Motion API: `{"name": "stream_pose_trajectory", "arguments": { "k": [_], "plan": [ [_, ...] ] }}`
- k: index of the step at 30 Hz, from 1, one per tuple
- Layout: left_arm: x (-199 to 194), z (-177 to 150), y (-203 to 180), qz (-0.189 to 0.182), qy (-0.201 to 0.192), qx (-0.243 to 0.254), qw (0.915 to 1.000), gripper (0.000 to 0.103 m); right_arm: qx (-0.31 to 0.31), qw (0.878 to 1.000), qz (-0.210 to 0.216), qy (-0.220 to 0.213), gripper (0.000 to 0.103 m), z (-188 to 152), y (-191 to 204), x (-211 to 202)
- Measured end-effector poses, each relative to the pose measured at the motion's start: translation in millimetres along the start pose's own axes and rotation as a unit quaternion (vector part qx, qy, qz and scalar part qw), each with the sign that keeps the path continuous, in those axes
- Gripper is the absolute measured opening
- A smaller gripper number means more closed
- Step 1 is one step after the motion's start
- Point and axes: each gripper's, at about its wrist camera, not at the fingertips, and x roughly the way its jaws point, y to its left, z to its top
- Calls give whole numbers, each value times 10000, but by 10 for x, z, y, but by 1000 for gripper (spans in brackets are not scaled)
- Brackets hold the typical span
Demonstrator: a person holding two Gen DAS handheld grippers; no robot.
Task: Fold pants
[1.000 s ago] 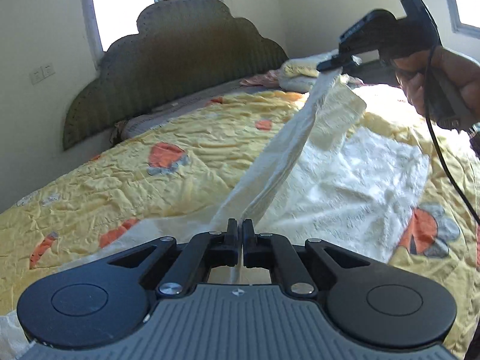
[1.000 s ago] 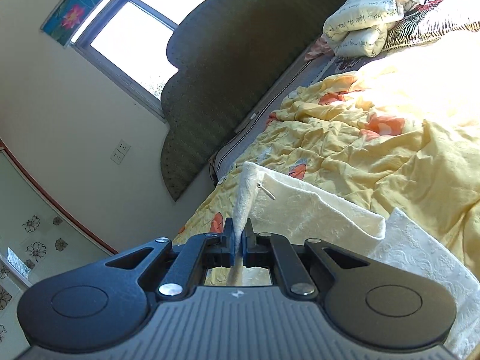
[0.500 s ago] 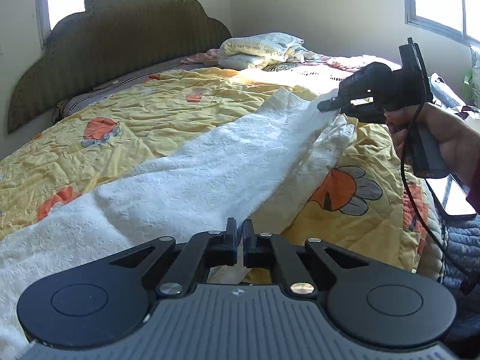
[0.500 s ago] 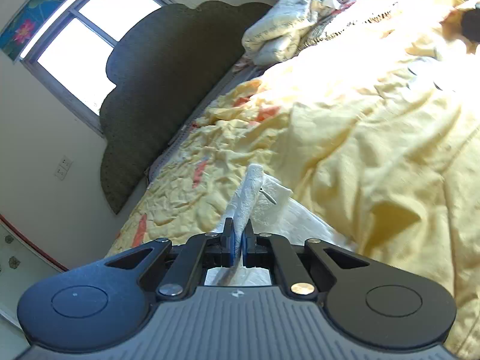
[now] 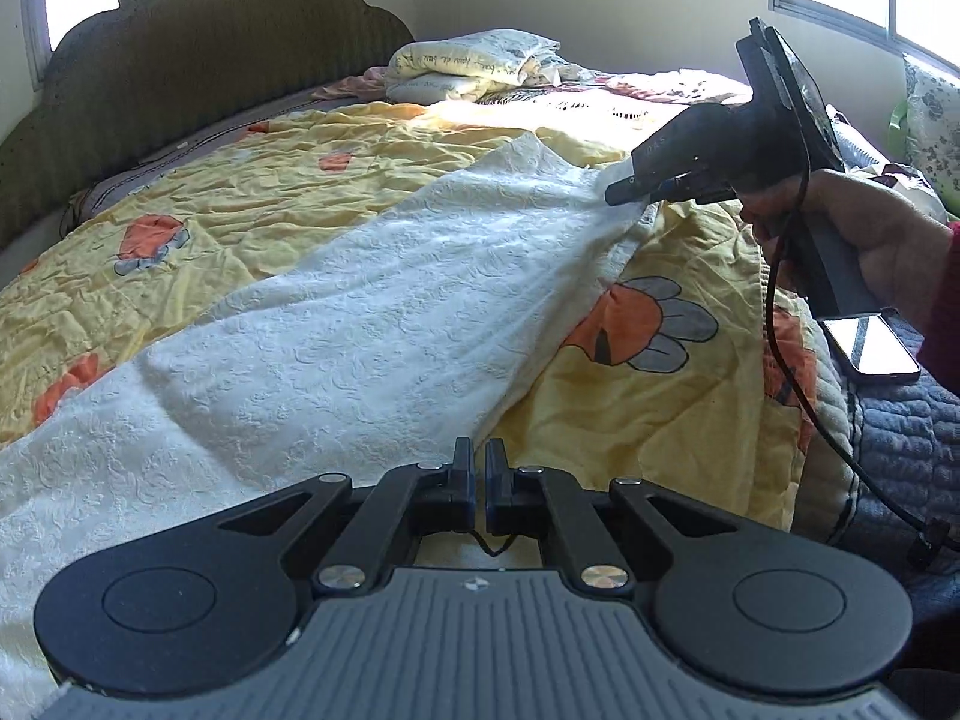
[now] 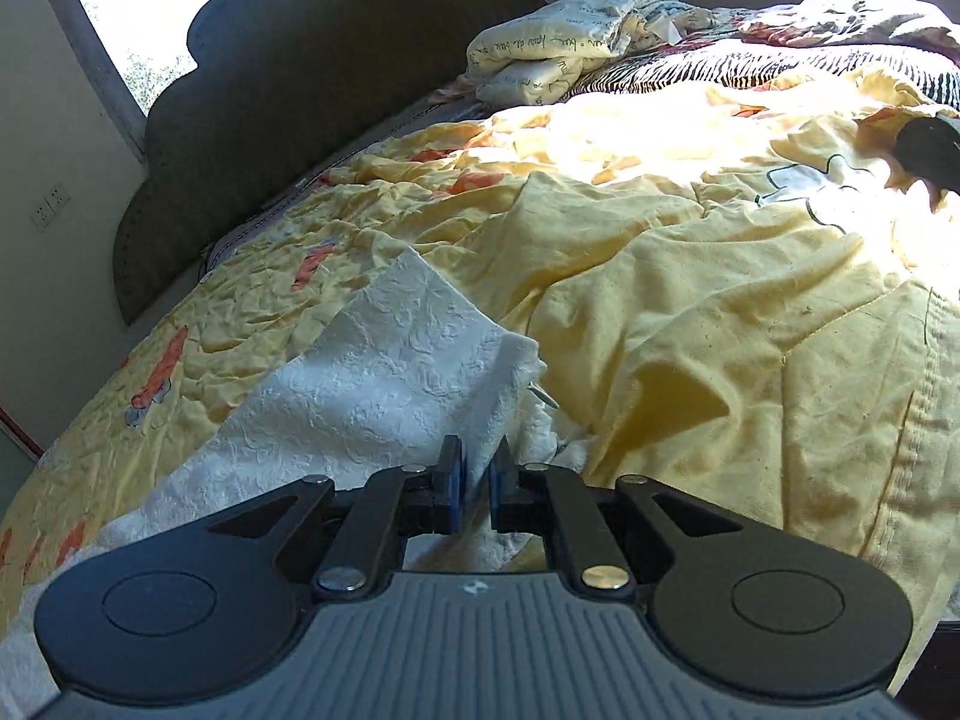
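Bedspread (image 5: 252,192) in yellow carries the white embossed pants (image 5: 372,312), spread ahead of both sets of fingers. Soft, light cloth; I judge hems and corners the best holds. Left gripper (image 5: 478,474) is clamped shut on an edge; right gripper (image 6: 477,480) has just been opening, cloth loose between.

- A bed (image 5: 900,432) under a rumpled yellow quilt (image 5: 252,180);
- white pants (image 5: 372,300) spread across it; folded bedding (image 5: 468,66) at twelve o'clock; a phone (image 5: 876,348) at three o'clock.
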Motion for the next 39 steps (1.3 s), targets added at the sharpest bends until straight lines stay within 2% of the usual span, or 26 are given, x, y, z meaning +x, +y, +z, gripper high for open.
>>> {"name": "stream_pose_trajectory", "arguments": {
  "k": [2,3,4,6,7,8,9,10,11,12,13,14,16,17,19,20,22,23,25,26,28,30,32,35,36,39],
  "plan": [
    [-41,-2,11,-4,-42,-39,10000,7,14,9994,-311,-177,14,24,33,-76],
    [-78,0,29,-48,-68,-65,9999,10,17,9979,-569,-300,23,35,46,-117],
    [-135,0,57,-129,-123,-121,9998,16,-1,9954,-835,-467,37,33,65,-166],
    [-253,-4,116,-236,-200,-220,9993,24,-143,9850,-1386,-1014,48,10,142,-294],
    [-298,-9,145,-218,-221,-256,9992,29,-355,9806,-1463,-1257,48,-18,243,-368],
    [-357,-3,186,-103,-264,-327,9991,35,-757,9802,-1178,-1402,48,-69,407,-437],
    [-412,3,223,15,-313,-377,9988,37,-1146,9813,-781,-1335,50,-127,555,-455],
    [-461,3,257,103,-367,-412,9984,37,-1624,9808,-263,-1048,61,-201,753,-430],
    [-530,4,312,207,-445,-473,9977,39,-1986,9777,168,-654,66,-279,929,-366],
    [-573,-5,360,296,-485,-535,9970,41,-2246,9727,504,-288,69,-363,1060,-299],
    [-618,-32,432,466,-501,-643,9956,49,-2489,9656,753,67,69,-474,1192,-215],
    [-640,-62,514,678,-465,-772,9936,59,-2679,9593,831,314,69,-570,1273,-146],
    [-617,-160,677,1043,-337,-1034,9886,67,-3020,9474,751,743,69,-716,1345,-12],
    [-578,-215,790,1167,-145,-1187,9859,65,-3229,9419,596,712,69,-779,1366,-1],
    [-490,-293,899,982,237,-1255,9869,64,-3280,9420,413,580,69,-769,1460,-86],
    [-468,-335,915,923,339,-1298,9867,62,-3234,9439,504,441,69,-756,1525,-152],
    [-512,-393,884,944,305,-1321,9863,59,-3162,9419,1065,376,69,-768,1688,-271],
    [-572,-414,870,1019,185,-1336,9856,59,-3204,9346,1458,508,69,-829,1823,-310],
    [-740,-480,881,1321,-64,-1433,9808,60,-3362,9197,1891,737,70,-965,2013,-309],
    [-815,-515,912,1496,-144,-1451,9779,64,-3568,9073,2022,928,70,-1090,2136,-273],
    [-937,-608,1035,1997,-162,-1484,9684,71,-3979,8904,1875,1174,70,-1282,2278,-190],
    [-1005,-743,1213,2271,110,-1630,9601,72,-4379,8786,1629,985,70,-1446,2416,-206],
    [-1040,-906,1388,2134,536,-1882,9572,67,-4270,8763,2059,857,70,-1452,2543,-316],
    [-1382,-1094,1464,2532,271,-2223,9411,61,-4161,8622,2826,598,70,-1490,2873,-482],
    [-1497,-1136,1480,2740,172,-2288,9340,61,-4224,8539,2986,570,70,-1545,2997,-513],
    [-1962,-1323,1609,3564,57,-2755,8928,61,-4541,8165,3494,715,70,-1830,3431,-604]
  ]
}}
